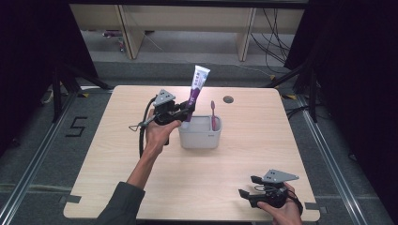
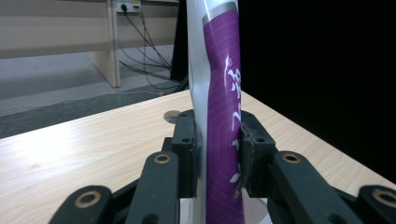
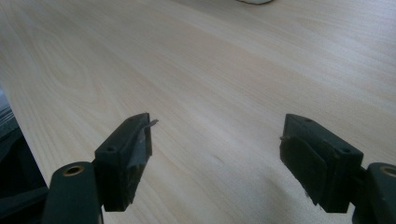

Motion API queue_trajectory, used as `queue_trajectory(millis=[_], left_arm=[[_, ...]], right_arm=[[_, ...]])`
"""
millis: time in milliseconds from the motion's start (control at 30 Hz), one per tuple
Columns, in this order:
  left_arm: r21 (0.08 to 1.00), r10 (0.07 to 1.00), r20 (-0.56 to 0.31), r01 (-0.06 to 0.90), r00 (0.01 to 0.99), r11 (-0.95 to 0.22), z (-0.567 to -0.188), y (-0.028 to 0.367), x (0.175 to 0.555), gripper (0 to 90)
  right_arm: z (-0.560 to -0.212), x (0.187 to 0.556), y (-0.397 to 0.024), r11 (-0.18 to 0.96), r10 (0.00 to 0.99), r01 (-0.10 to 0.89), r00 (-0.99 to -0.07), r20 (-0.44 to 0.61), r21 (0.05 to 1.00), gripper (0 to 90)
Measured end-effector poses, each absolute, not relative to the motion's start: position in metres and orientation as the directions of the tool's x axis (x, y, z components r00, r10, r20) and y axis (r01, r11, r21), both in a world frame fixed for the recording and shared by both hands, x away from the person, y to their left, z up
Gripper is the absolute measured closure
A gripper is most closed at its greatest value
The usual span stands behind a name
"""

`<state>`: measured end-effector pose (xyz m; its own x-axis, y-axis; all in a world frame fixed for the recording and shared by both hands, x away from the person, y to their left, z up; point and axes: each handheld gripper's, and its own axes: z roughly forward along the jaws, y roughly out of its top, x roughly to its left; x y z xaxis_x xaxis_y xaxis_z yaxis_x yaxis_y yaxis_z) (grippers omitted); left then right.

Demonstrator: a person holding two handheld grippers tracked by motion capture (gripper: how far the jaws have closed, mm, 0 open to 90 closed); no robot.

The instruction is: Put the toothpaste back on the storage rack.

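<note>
The left hand-held gripper (image 1: 187, 111) is clamped on the lower body of a purple toothpaste tube (image 1: 196, 91), held upright over the left end of the grey bin (image 1: 199, 133) beside a pink toothbrush (image 1: 214, 115). Keeping it vertical and lowering it straight would probably serve best. The left forearm reaches forward; the right hand-held gripper (image 1: 248, 186), jaws apart, rests low near the table's (image 1: 263, 140) front corner.
</note>
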<state>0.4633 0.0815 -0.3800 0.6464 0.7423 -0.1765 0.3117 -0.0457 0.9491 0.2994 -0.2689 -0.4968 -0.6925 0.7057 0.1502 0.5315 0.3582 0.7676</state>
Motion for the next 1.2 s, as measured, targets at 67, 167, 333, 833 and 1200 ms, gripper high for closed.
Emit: queue_trajectory(millis=[67,167,333,833,1200], left_arm=[[0.951,0.737,-0.174,0.305,0.654,-0.046,-0.383,0.078,0.465,71.3],[0.953,0.728,-0.176,0.299,0.663,-0.042,-0.387,0.071,0.467,71.3],[0.958,0.719,-0.167,0.283,0.675,-0.043,-0.394,0.063,0.471,71.3],[0.966,0.716,-0.151,0.256,0.681,-0.039,-0.418,0.050,0.481,71.0],[0.963,0.721,-0.138,0.261,0.679,-0.061,-0.432,0.047,0.484,70.8]], right_arm=[[-0.497,0.299,-0.269,0.358,0.705,0.531,-0.693,0.151,0.768,25.8],[-0.497,0.299,-0.268,0.351,0.701,0.538,-0.693,0.166,0.766,25.8],[-0.496,0.299,-0.269,0.361,0.704,0.531,-0.694,0.149,0.767,25.8],[-0.496,0.299,-0.269,0.350,0.701,0.547,-0.691,0.174,0.760,25.8],[-0.497,0.299,-0.269,0.355,0.702,0.527,-0.696,0.153,0.772,25.8]])
